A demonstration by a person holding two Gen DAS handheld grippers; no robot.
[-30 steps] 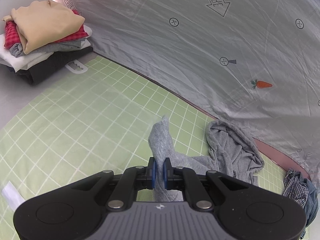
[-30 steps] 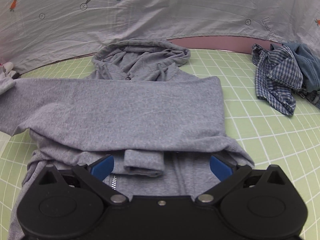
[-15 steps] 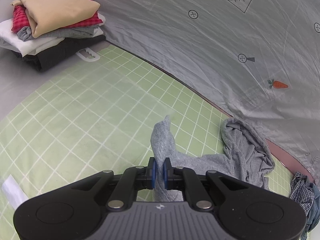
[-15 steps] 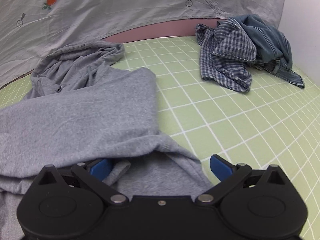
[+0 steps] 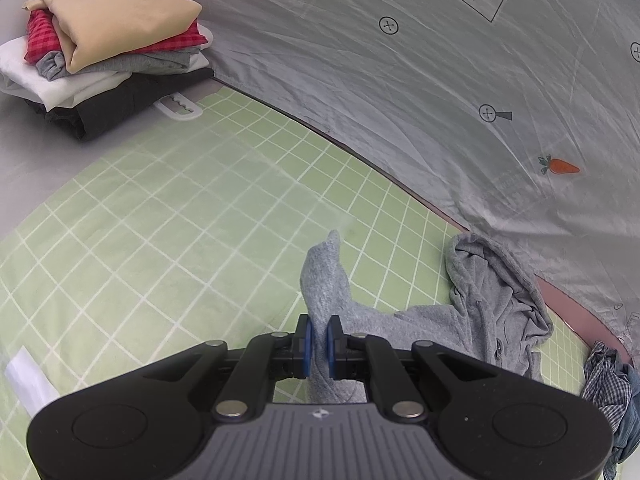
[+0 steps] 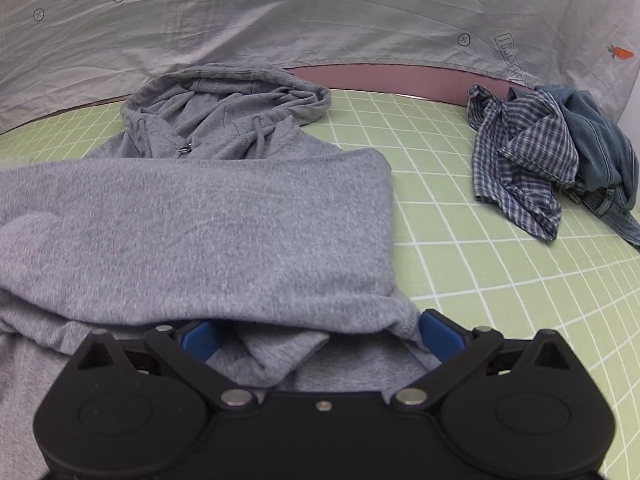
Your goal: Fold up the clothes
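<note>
Grey printed sheet (image 5: 400, 80) behind green grid mat (image 5: 180, 220)

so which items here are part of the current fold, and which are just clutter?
In play:
grey hoodie
left gripper, jaws shut on its sleeve
right gripper, jaws open

Lying about:
folded stack
plaid shirt
denim garment
white clip

Left tool (image 5: 318, 340) clamped tight; right tool (image 6: 320, 330) spread wide apart.

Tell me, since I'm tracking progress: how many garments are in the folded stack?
5 visible in the folded stack, from the top: tan, red checked, grey, white, black at the bottom. Thinner ones may be hidden between layers.
</note>
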